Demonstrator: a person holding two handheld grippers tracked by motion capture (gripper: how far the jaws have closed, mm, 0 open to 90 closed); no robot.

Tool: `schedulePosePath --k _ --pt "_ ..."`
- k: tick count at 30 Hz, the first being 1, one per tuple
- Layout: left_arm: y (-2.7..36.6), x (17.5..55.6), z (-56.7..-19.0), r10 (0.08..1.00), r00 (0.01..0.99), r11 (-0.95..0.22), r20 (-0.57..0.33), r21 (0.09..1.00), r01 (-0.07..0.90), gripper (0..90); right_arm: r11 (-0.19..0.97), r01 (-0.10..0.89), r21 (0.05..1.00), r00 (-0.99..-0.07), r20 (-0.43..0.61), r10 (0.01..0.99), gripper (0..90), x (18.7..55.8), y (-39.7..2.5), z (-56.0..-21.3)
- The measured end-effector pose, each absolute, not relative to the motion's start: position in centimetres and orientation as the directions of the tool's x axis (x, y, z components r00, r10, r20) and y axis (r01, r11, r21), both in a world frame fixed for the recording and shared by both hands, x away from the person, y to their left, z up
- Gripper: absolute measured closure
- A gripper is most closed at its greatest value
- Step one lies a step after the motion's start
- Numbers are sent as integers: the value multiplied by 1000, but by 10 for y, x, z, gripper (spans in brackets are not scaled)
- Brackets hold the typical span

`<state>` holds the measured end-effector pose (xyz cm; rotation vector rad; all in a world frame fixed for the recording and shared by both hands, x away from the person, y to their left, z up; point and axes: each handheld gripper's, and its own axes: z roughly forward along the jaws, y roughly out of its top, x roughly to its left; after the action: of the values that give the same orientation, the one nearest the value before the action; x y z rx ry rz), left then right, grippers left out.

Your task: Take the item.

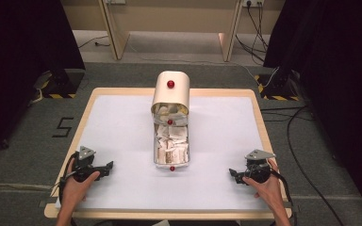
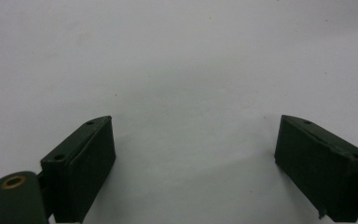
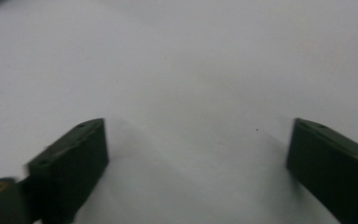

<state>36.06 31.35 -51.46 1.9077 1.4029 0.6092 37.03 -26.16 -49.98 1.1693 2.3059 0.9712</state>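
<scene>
In the high view, a cream metal box with a rounded lid (image 1: 171, 120) stands in the middle of the white tabletop (image 1: 122, 136), its length running away from the person. The lid (image 1: 170, 92) is swung up at the far end and carries a small red knob (image 1: 170, 84). The open tray is full of white paper sachets (image 1: 171, 141); two more red knobs sit on it, one in the middle (image 1: 169, 122) and one at the near rim (image 1: 172, 168). I judge the thin metal body to be stiff and light but smooth, so it may slide when pushed. The sachets look soft and very light and are easy to crush; a single one is best pinched by its free edge, and the lid by its knob. The left claw (image 1: 102, 168) and the right claw (image 1: 236, 175) rest low near the front corners, each well apart from the box, with nothing between. Black stands and cables lie on the floor beyond the tabletop.

In the left gripper view, the two black jaws stand wide apart over bare white surface, released and holding nothing.

In the right gripper view, the jaws are also spread wide and empty above the same white surface.
</scene>
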Motion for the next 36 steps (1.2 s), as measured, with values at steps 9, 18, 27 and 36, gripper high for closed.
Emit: schedulePosePath --k 9,18,27,36 --pt "313 361 -515 951 308 -185 -25 753 631 113 376 483 791 -570 -43 821 192 367 -256 -485" --pt "314 361 -515 951 309 -185 -26 753 631 113 390 412 823 -616 -64 785 217 363 -234 -469" --pt "314 361 -515 951 309 -185 -25 753 631 113 413 344 843 -683 -77 727 239 366 -196 -450" --pt "314 361 -515 951 308 -184 -25 754 631 113 435 300 849 -735 -85 672 248 369 -161 -436"
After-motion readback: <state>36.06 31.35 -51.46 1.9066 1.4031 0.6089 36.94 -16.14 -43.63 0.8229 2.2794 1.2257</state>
